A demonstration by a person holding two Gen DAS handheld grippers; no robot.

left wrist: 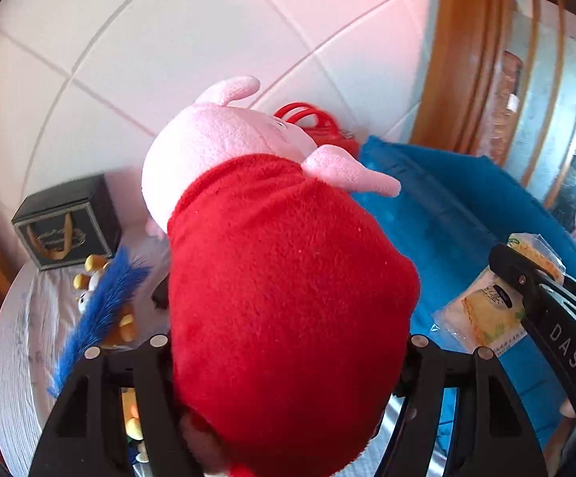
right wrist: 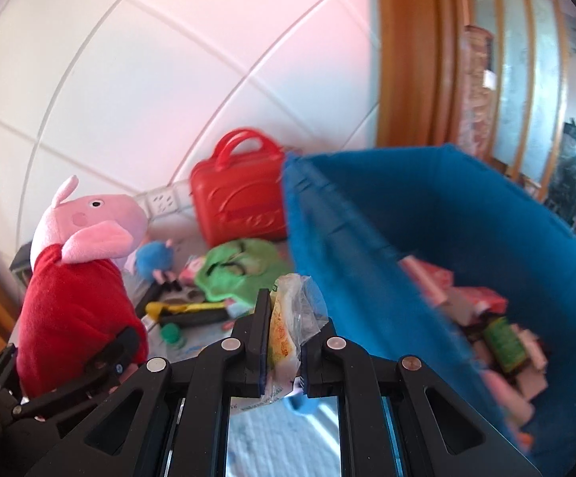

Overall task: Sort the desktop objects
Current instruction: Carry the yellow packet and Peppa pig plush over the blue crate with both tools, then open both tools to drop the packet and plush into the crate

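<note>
— Gripping anything, the left gripper [left wrist: 288,365]?
— Yes, the pig plush toy [left wrist: 280,262], clamped by its red body above the bench [left wrist: 13,342].
— And the right gripper [right wrist: 284,342]?
— Pinched tight on a snack packet [right wrist: 288,318], beside the blue fabric bin [right wrist: 367,246].

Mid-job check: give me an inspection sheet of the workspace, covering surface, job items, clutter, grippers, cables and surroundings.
Surface: pale cloth-covered tabletop, crowded.
Job's things: pink plush pig in a red dress, held in the air; clear-wrapped yellow snack packet, also held; blue fabric bin with boxes and a green bottle inside.
Clutter: red plastic case with handles, green cloth, small blue plush, blue feathery toy, dark box, green-capped item.
Grippers: left gripper shut on the pig's body; right gripper shut on the packet.
Cables: nothing seen.
Surroundings: white tiled wall, wooden-framed glass partition, wall socket.
</note>
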